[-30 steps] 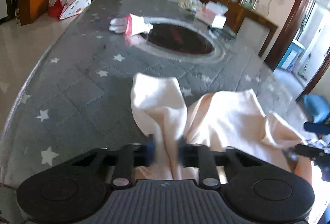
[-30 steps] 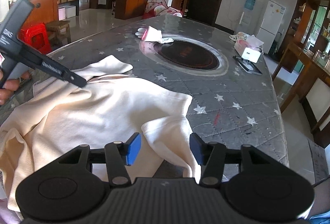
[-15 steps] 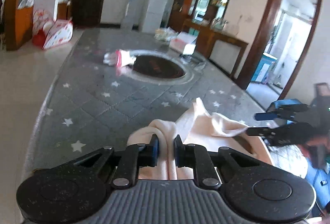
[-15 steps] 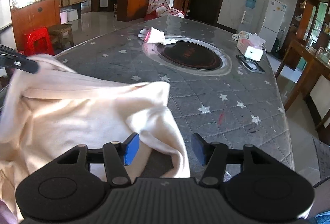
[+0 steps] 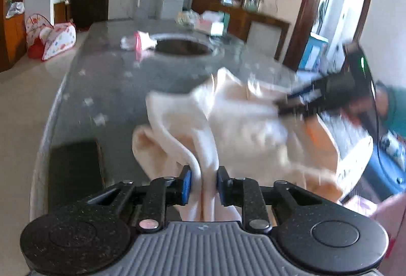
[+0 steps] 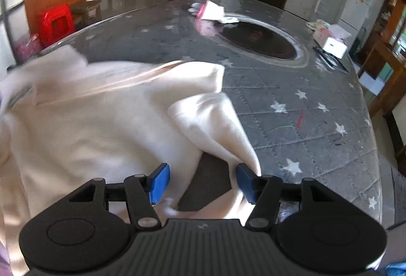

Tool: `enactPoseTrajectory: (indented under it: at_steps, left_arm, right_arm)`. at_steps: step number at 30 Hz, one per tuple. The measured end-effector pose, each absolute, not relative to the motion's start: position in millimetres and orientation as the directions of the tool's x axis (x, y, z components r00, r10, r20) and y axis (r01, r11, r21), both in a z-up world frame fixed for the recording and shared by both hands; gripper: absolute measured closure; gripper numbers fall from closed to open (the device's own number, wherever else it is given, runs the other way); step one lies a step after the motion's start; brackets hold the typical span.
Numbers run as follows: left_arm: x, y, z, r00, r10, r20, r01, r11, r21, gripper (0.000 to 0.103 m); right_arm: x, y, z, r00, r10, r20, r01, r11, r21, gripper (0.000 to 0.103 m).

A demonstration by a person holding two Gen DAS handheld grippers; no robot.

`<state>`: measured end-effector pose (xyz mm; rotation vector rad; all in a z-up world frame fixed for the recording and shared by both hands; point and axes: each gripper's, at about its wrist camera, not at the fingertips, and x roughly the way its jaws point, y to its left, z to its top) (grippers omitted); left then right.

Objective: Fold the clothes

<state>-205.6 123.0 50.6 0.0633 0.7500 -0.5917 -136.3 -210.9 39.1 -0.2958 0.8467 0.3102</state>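
Mid-fold: left gripper (image 5: 201, 185) is pinching a bunched fold of the cream garment (image 6: 101, 128) lying on the bench (image 6: 291, 111), jaws just easing wider; right gripper (image 6: 203, 183) is hovering spread w/ nothing gripped. Next prob. needs the right closing on the loose flap

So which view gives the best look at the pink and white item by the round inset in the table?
The right wrist view: the pink and white item is fairly sharp there, lying at the rim of the round inset. In the left wrist view the same item is smeared by motion blur, so only its colours read.
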Motion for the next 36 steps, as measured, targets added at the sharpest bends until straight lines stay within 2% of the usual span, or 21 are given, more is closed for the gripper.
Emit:
enactPoseTrajectory:
  at_steps: [3,5,9,12,14,15,17,23,26,28,30,32,33,36]
  left_arm:
    - [-207,129,45,0.574,-0.462,-0.676,0.506,0.849,-0.151,0.053]
    - [-206,135,45,0.579,-0.448,-0.681,0.486,0.861,-0.153,0.051]
    - [-209,144,61,0.633,-0.423,-0.648,0.474,0.874,-0.108,0.037]
    - [-207,149,73,0.675,-0.395,-0.624,0.448,0.891,-0.079,0.029]
    - [-203,154,80,0.694,-0.378,-0.613,0.421,0.904,-0.080,0.028]
    - [-199,151,82,0.692,-0.387,-0.610,0.425,0.901,-0.089,0.027]
    - [-192,146,84,0.686,-0.404,-0.605,0.435,0.895,-0.105,0.027]
    - [-162,89,66,0.670,-0.367,-0.645,0.488,0.873,0.011,0.026]
    - [-145,71,52,0.668,-0.308,-0.678,0.470,0.881,0.063,0.028]
    - [-139,71,45,0.664,-0.276,-0.695,0.449,0.891,0.075,0.038]
    - [-133,75,39,0.658,-0.245,-0.712,0.427,0.901,0.084,0.057]
    - [-131,88,38,0.657,-0.215,-0.722,0.387,0.919,0.079,0.067]
    - [-130,94,39,0.663,-0.202,-0.721,0.364,0.929,0.074,0.071]
    - [-127,113,44,0.677,-0.161,-0.718,0.291,0.955,0.061,0.074]
  right_arm:
    - [-129,-209,44,0.647,0.145,-0.749,-0.368,0.919,-0.140,0.043]
    - [-124,-205,43,0.660,0.130,-0.740,-0.366,0.916,-0.165,0.043]
    - [-108,-208,37,0.666,0.082,-0.741,-0.328,0.925,-0.193,0.043]
    - [-97,-221,33,0.681,-0.058,-0.730,-0.212,0.939,-0.272,0.043]
    - [-95,-232,35,0.694,-0.169,-0.700,-0.115,0.934,-0.339,0.043]
    - [-97,-235,37,0.706,-0.178,-0.685,-0.109,0.929,-0.353,0.043]
    - [-100,-238,46,0.724,-0.131,-0.677,-0.133,0.937,-0.324,0.043]
    - [-93,-218,61,0.712,0.082,-0.697,-0.277,0.946,-0.171,0.043]
    - [-77,-206,56,0.686,0.136,-0.715,-0.320,0.939,-0.128,0.046]
    - [-65,-204,51,0.670,0.156,-0.726,-0.322,0.942,-0.094,0.049]
    - [-50,-204,45,0.652,0.175,-0.738,-0.313,0.948,-0.051,0.053]
    - [-36,-205,39,0.634,0.197,-0.748,-0.306,0.952,-0.010,0.054]
    - [-30,-205,36,0.625,0.209,-0.752,-0.306,0.952,0.011,0.058]
    - [-14,-201,25,0.605,0.239,-0.760,-0.311,0.949,0.051,0.066]
